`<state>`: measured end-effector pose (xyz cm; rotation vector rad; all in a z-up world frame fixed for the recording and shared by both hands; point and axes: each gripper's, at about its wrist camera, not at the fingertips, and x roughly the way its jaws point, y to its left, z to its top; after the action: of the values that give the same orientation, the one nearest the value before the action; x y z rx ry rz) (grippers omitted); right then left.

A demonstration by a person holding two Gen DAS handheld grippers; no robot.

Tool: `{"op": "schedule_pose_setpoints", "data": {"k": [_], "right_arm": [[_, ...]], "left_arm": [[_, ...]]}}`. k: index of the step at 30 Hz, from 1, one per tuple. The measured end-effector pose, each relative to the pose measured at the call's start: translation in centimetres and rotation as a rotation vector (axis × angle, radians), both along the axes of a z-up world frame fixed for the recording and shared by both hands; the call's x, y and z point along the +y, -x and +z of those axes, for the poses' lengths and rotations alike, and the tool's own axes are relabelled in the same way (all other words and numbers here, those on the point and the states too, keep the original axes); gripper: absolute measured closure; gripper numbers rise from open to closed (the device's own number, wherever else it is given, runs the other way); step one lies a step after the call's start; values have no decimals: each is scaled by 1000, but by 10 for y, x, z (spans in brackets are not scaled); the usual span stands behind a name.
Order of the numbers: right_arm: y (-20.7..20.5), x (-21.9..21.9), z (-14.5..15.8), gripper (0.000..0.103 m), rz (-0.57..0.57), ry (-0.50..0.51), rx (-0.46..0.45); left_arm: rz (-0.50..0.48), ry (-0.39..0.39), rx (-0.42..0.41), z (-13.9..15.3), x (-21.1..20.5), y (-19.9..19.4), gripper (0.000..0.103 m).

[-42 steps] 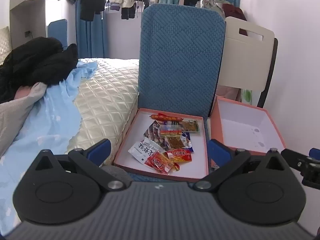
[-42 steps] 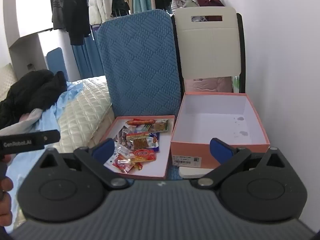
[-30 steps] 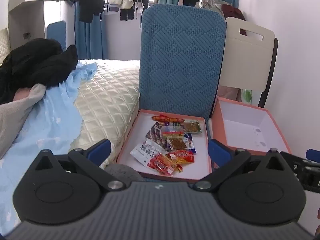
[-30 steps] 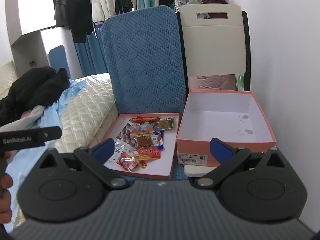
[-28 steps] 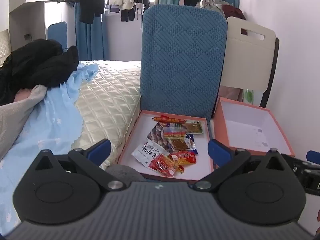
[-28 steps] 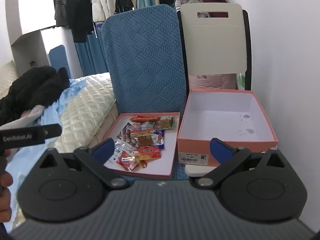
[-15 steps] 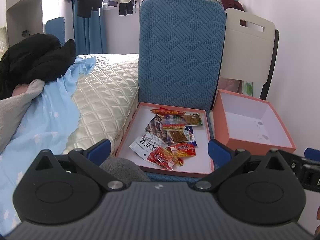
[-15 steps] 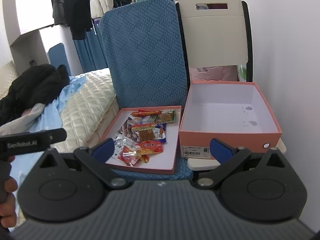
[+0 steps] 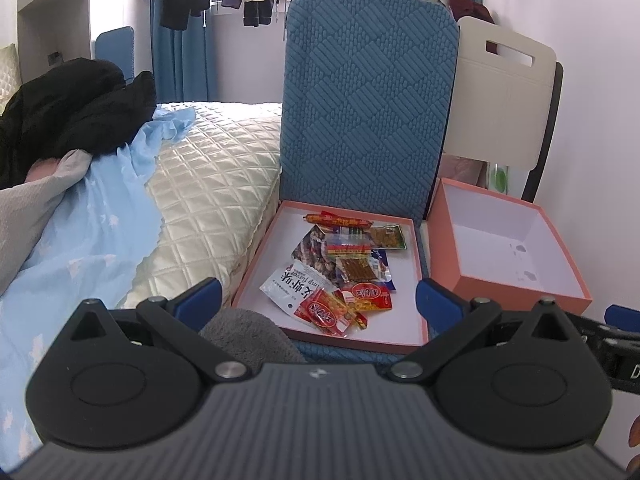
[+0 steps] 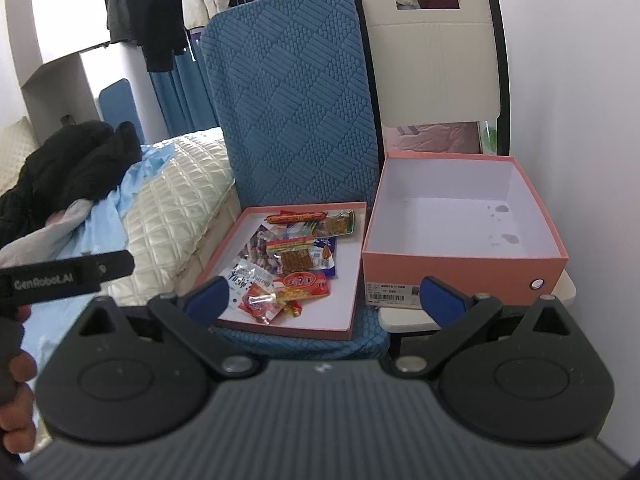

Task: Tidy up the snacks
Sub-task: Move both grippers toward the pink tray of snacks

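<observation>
Several snack packets [image 9: 340, 272] lie in a shallow pink box lid [image 9: 416, 332] on a blue chair seat; they also show in the right wrist view [image 10: 292, 264] on the lid [image 10: 352, 320]. An empty pink box [image 9: 520, 296] stands to the right on a white chair, and shows in the right wrist view [image 10: 464, 268]. My left gripper [image 9: 318, 300] is open and empty, short of the lid's near edge. My right gripper [image 10: 326, 294] is open and empty, above the gap between lid and box. The left gripper's body [image 10: 68, 276] shows at the left of the right wrist view.
The blue chair back [image 9: 368, 112] and white chair back [image 10: 436, 52] rise behind the boxes. A quilted bed [image 9: 208, 200] with a blue sheet and black clothes [image 9: 68, 116] lies to the left. A white wall [image 10: 580, 120] is close on the right. Clothes hang at the back.
Both grippers have moved closer to the chairs and slightly higher, so the lid and box look larger and are seen more from above. Both stay open.
</observation>
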<state>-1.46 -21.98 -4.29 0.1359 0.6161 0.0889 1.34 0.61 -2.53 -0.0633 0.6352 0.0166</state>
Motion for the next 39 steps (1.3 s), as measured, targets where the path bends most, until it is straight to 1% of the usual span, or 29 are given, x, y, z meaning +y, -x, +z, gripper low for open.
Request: {"op": "schedule_pose_setpoints", "data": {"k": [18, 25, 26, 29, 32, 36, 39], "right_arm": [[2, 3, -1, 0, 0, 11, -5], [1, 0, 3, 0, -23, 17, -8], [2, 0, 2, 0, -20, 15, -9], [-2, -2, 0, 0, 4, -42, 9], [-4, 2, -3, 0, 12, -25, 13], [-5, 3, -5, 0, 35, -30, 18], [-7, 1, -7, 0, 29, -38, 26]], "left_arm": [[8, 11, 11, -4, 2, 2, 0], [14, 12, 18, -4, 4, 0, 0], [13, 13, 21, -4, 4, 0, 0], [19, 14, 36, -6, 6, -1, 0], [33, 14, 43, -7, 9, -3, 0], [43, 18, 48, -8, 13, -5, 0], [43, 21, 53, -11, 13, -7, 0]]}}
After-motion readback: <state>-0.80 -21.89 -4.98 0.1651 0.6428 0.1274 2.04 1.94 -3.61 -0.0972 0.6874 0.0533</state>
